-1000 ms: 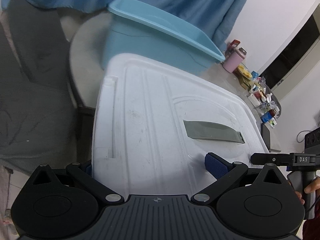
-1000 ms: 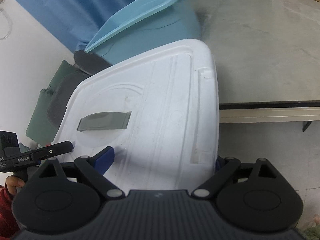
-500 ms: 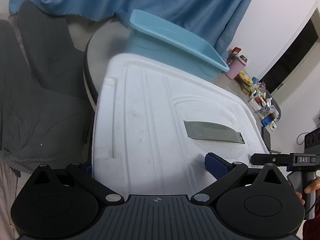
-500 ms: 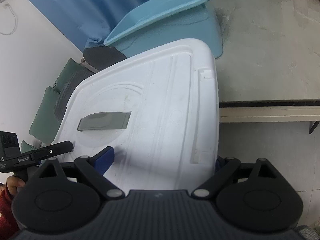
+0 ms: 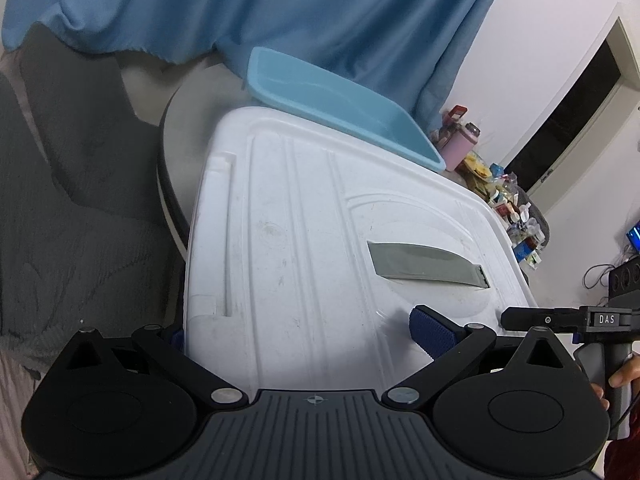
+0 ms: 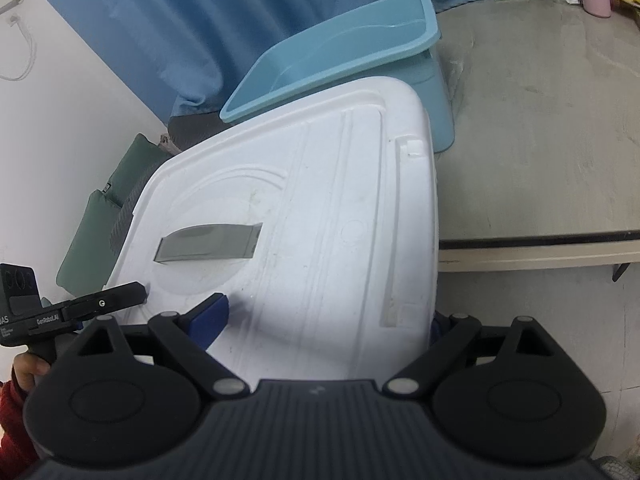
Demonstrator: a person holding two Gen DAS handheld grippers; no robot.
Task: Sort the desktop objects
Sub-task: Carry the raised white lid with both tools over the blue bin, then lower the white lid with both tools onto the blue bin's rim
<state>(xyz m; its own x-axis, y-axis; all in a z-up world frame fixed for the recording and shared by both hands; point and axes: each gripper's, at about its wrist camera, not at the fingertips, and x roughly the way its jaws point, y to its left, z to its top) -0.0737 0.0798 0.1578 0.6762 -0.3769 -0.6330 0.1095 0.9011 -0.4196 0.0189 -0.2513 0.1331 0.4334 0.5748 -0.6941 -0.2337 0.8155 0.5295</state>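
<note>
A large white plastic lid (image 5: 304, 216) with a grey strip (image 5: 424, 266) in its top fills both views and hangs tilted in the air. My left gripper (image 5: 304, 336) is clamped on its near edge, one blue pad (image 5: 432, 336) on top and the other below the rim. My right gripper (image 6: 324, 318) grips the same lid (image 6: 320, 216) likewise, a blue pad (image 6: 212, 312) pressing its top. Each wrist view catches the other gripper at the side: the right gripper (image 5: 560, 320) and the left gripper (image 6: 80, 308). Behind the lid a light blue tub (image 6: 340, 52) stands on the grey table (image 6: 540, 120).
A pink cup (image 5: 460, 148) and several small bottles and packets (image 5: 512, 208) crowd the table's far end. A grey chair with cloth (image 5: 60, 200) is left of the table, blue curtain (image 5: 280, 8) behind. A green cushion (image 6: 104, 216) leans on the wall. Floor lies below the table edge (image 6: 540, 254).
Both grippers have risen with the lid still clamped. The tub and table now sit lower and farther off, and more of the tub's inside shows.
</note>
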